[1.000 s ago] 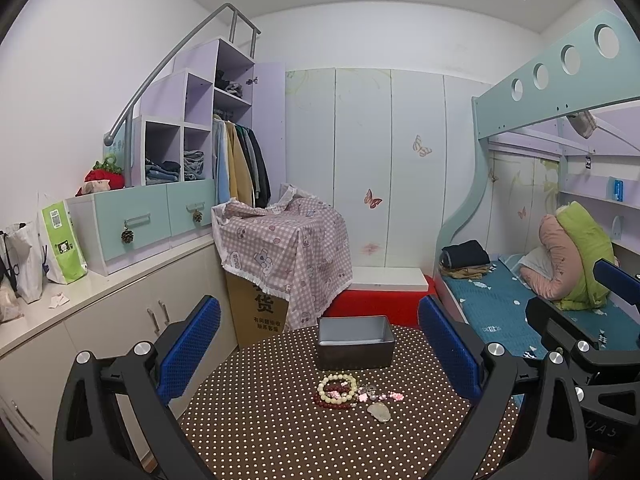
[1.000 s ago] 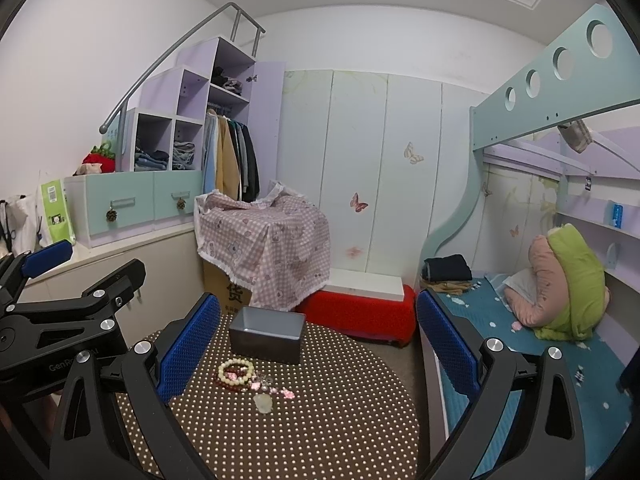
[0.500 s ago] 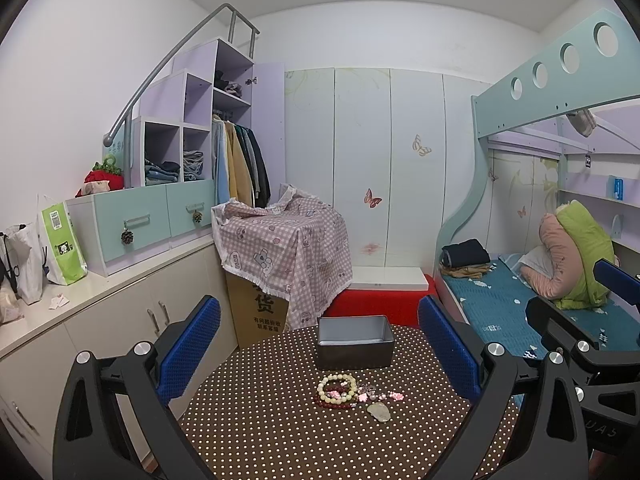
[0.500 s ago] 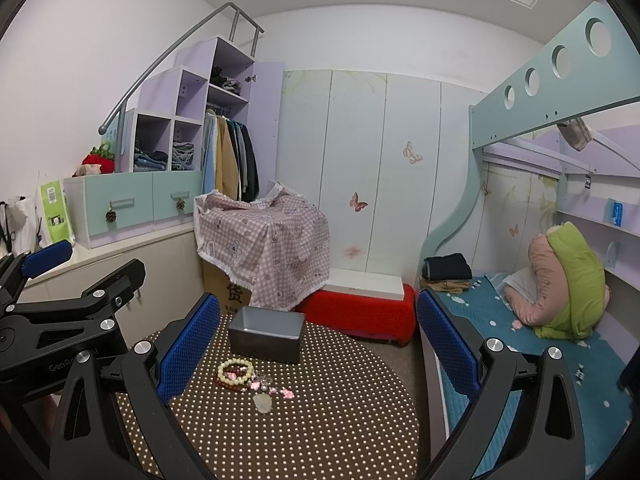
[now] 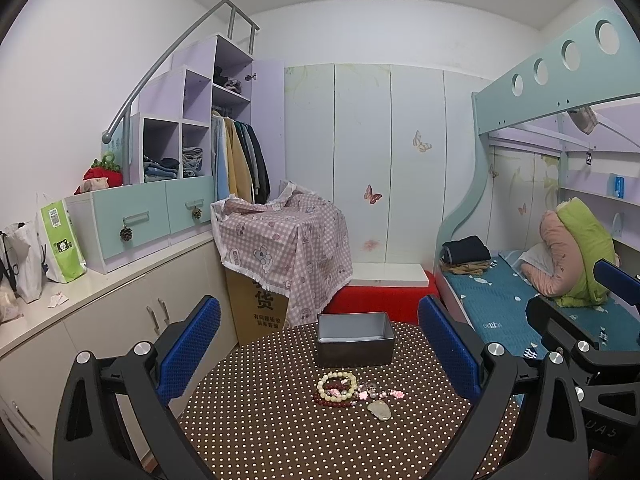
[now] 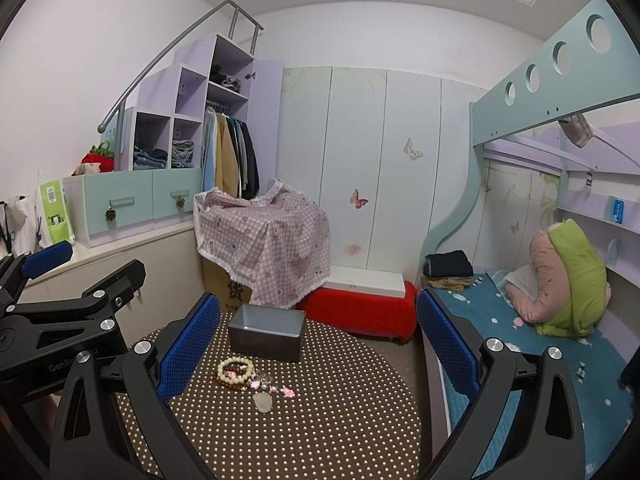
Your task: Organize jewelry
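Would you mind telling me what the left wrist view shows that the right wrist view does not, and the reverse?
Only the left wrist view shows the right gripper from outside, at its right edge. Only the right wrist view shows the left gripper from outside, at its left edge, and bare floor beyond the table. Both show the dotted table, the grey box, the cream bead bracelet before it and the pale pendant, all untouched, with both grippers open.
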Tool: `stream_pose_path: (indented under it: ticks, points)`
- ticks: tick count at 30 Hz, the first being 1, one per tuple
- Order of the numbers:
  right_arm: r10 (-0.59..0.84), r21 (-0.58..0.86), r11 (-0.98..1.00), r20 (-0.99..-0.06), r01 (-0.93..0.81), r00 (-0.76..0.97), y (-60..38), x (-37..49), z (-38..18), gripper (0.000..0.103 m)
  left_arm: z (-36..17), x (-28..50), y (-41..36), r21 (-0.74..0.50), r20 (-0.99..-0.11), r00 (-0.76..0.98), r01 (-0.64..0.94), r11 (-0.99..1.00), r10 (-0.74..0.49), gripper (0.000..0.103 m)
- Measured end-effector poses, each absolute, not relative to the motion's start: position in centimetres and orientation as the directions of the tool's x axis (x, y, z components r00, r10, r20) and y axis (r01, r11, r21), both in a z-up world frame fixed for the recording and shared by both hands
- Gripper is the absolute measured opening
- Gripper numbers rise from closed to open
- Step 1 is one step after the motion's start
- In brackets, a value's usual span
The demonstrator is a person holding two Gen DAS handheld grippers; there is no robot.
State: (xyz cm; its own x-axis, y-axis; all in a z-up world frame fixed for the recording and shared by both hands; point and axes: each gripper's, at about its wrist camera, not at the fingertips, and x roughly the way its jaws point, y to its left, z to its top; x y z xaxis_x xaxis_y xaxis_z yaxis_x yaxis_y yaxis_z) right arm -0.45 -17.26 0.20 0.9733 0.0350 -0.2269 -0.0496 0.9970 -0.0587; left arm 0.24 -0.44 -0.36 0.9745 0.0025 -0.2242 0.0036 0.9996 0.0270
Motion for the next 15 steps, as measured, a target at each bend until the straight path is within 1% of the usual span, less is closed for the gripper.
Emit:
stream_pose_path:
  ticks: [11, 15]
  points:
    - [0.035, -0.055, 0.997, -0.232, -0.049, 0.972, -17.4, -0.3, 0.0, 0.095, -0.6, 0.6, -0.4, 0.029, -0.230, 0.973, 0.005, 1.000, 0.002, 0.096]
    - [0.038, -0.054, 0.997, -0.242, -0.052, 0.969, -17.3, -0.1, -0.4, 0.095, -1.0, 1.4, -0.3, 0.031, -0.244, 0.970, 0.008, 0.999, 0.000, 0.096]
